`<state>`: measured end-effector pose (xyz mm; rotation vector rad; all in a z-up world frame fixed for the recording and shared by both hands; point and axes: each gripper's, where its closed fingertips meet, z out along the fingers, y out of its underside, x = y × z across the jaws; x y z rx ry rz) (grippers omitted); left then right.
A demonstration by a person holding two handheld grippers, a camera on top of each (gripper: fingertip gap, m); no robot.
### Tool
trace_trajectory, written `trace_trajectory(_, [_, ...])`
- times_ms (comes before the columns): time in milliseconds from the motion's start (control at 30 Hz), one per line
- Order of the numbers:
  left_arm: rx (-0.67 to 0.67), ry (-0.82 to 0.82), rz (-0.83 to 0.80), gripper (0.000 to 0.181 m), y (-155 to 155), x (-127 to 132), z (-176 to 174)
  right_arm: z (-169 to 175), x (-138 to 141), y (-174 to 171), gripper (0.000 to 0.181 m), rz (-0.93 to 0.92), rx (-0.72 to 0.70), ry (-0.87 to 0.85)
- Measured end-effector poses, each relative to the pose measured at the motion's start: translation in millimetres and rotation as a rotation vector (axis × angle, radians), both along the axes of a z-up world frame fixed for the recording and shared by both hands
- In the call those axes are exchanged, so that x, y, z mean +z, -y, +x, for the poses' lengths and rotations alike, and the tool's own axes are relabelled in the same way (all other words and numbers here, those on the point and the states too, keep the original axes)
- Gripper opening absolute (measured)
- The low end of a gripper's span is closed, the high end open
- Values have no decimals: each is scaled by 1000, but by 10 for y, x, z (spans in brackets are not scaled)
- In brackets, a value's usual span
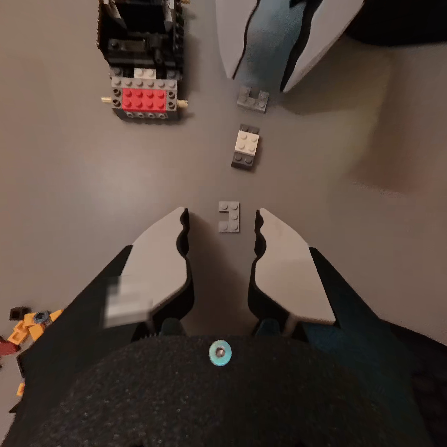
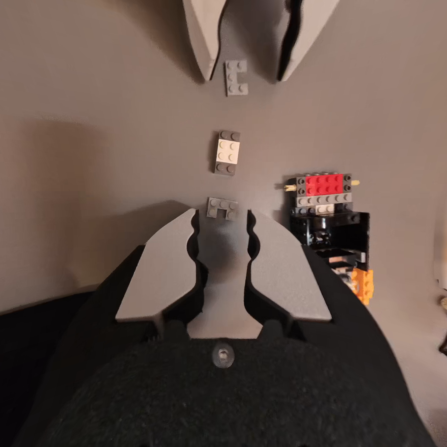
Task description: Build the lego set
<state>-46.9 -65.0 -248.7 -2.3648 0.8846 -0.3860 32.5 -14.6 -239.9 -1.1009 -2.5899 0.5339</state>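
Observation:
My left gripper (image 1: 222, 212) is open, its fingertips either side of a grey C-shaped plate (image 1: 229, 217) lying flat on the grey table. My right gripper (image 2: 223, 212) is open, its tips just short of a second grey notched plate (image 2: 222, 208). Between the two lies a dark grey plate with a white 2x2 plate on top (image 1: 246, 145), also in the right wrist view (image 2: 227, 152). The part-built black model with a red plate on top (image 1: 144, 99) stands to the left, and shows at the right in the right wrist view (image 2: 324, 185). Each gripper faces the other (image 1: 257, 83) (image 2: 242, 78).
A heap of loose orange, dark red and black pieces (image 1: 26, 325) lies at the lower left of the left wrist view. An orange brick (image 2: 362, 285) sits at the model's far end. The grey table (image 1: 96, 181) is bare around the three small pieces. The grippers' ends are close to 10 cm from one another. The orange brick (image 2: 362, 285) lies some 11 cm from my right tips, 20 cm from my left tips.

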Motion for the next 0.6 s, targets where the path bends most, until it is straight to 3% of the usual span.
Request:
trace_trajectory(200, [-20,-44,-24,47,71,-47,-13,-79,163,92,37,-69,-78,-141])
trace_trajectory(333, [-21,-75,-14,40,67,-54,-20,-175,92,167,38,-71,-87,-149])
trace_trajectory(467, [-27,-67,-10,16,66,-52,-2,-288,12,202,38,-64,-85,-128])
trace_trajectory(600, [-27,-45,-10,15,58,-50,1,-344,-59,253,41,-73,-60,-89])
